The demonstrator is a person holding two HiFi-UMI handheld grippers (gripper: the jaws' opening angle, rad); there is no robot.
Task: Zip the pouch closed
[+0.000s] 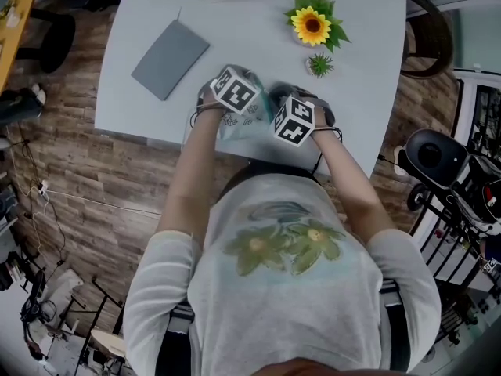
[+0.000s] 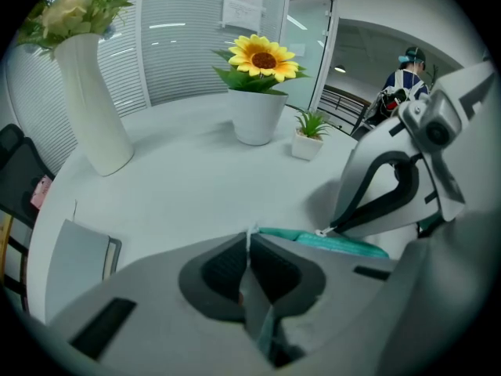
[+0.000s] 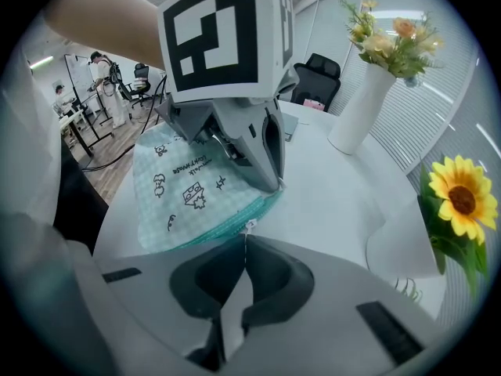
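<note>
Overhead head view, 2 close low views, sharing table (image 1: 250,45)

Pouch (image 3: 184,198) is mint-green gingham with little black doodles and a teal zip (image 3: 227,225); sunflower (image 1: 311,26) yellow, table (image 1: 368,69) white-ish.

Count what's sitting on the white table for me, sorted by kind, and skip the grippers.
Potted plants: 2, the sunflower and the small green plant
Vase of flowers: 1
Pouch: 1
Grey notebook: 1
Total: 5
</note>
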